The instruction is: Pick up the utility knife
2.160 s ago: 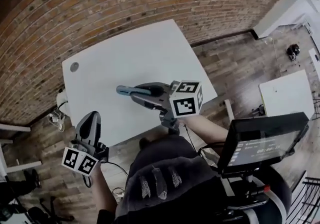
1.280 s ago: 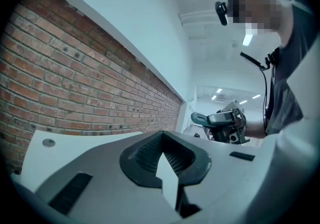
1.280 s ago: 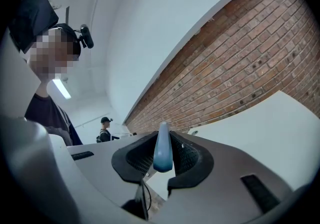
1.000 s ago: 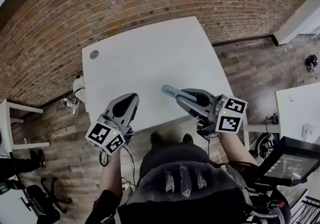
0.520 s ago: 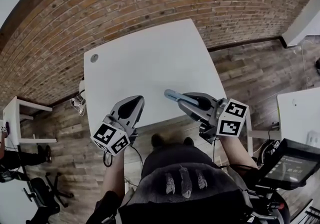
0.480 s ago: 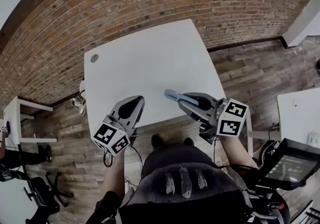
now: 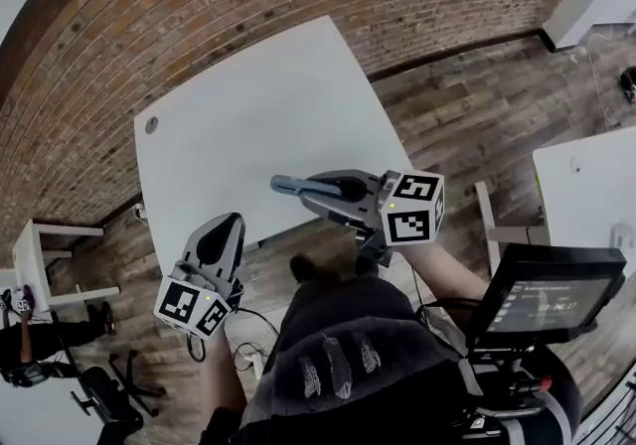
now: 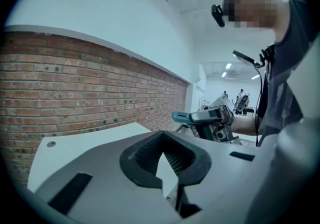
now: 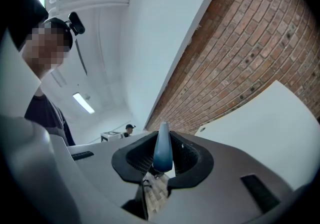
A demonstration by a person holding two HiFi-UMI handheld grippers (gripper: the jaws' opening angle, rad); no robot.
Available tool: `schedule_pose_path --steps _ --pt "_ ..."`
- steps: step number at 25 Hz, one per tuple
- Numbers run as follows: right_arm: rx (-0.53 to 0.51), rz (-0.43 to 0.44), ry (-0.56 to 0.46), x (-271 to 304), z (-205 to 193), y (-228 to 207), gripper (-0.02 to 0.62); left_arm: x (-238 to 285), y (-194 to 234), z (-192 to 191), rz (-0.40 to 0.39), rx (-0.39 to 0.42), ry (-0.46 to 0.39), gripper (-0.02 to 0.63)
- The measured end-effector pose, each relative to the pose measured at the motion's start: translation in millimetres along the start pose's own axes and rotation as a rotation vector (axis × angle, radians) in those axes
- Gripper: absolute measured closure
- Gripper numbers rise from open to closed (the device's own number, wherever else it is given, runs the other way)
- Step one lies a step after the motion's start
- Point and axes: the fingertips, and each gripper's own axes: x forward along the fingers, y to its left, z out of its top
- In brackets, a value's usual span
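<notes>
One utility knife (image 7: 288, 183) is sitting clamped, half hidden, in the right hand-held gripper (image 7: 320, 187); the left hand-held gripper (image 7: 227, 225) is hovering closed, empty.

Your utility knife (image 7: 288, 184) is a slim blue-grey bar with a rounded tip. It is clamped in your right gripper (image 7: 314, 186) and juts out past the jaws, roughly level, above the white table (image 7: 248, 115), close to its near edge.

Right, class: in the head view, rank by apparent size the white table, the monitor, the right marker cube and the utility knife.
white table
monitor, though nearer the camera
marker cube
utility knife, only its blue end showing beyond the right claw
</notes>
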Motion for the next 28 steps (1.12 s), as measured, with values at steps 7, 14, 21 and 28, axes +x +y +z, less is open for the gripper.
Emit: schedule_pose_path --steps 7,14,21,28 --pt "-0.030 0.045 0.036 8 -3 6 0.528 -10 -10 -8 0.030 0.031 0.032 0.615" --pt "-0.068 0.045 0.036 34 -6 22 0.528 -34 6 -16 0.030 0.018 -0.003 0.614" --pt "-0.086 0.002 0.069 70 -27 46 0.528 -71 29 -27 -0.027 0.037 -0.030 0.615" --pt "-0.119 -0.052 0.093 100 -48 77 0.528 -107 51 -38 -0.079 0.010 -0.071 0.614"
